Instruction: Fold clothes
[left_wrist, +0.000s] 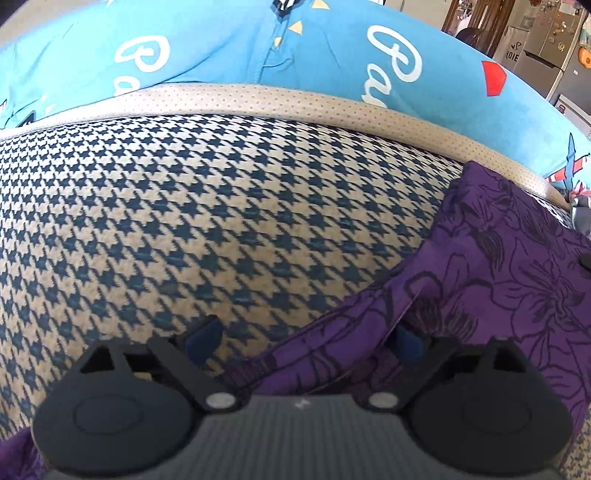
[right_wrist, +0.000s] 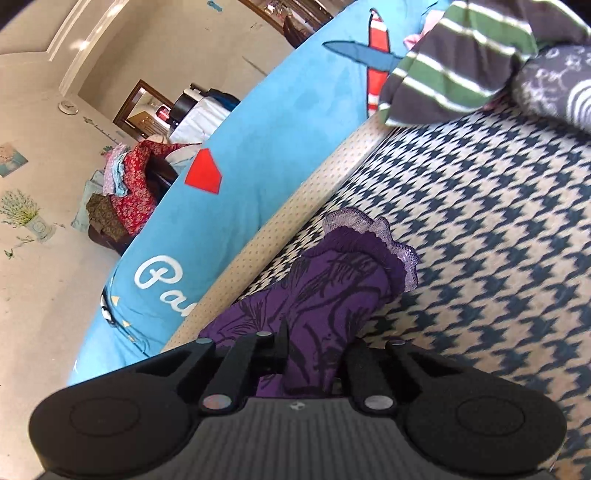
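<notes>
A purple garment with a dark flower print (left_wrist: 509, 280) lies on the houndstooth seat cushion (left_wrist: 207, 206). In the left wrist view my left gripper (left_wrist: 306, 339) is open; its right finger is partly under a fold of the purple cloth and its left finger rests over bare cushion. In the right wrist view the same purple garment (right_wrist: 332, 280) runs between the fingers of my right gripper (right_wrist: 314, 354), which is shut on it. Its lilac lace hem (right_wrist: 391, 236) lies ahead on the cushion.
A blue printed cover (left_wrist: 221, 51) hangs over the sofa back behind a beige dotted trim (left_wrist: 295, 99). A striped grey-green garment (right_wrist: 461, 62) and a dark patterned one (right_wrist: 554, 88) lie at the cushion's far end. More clothes are piled on furniture (right_wrist: 125, 192) beyond.
</notes>
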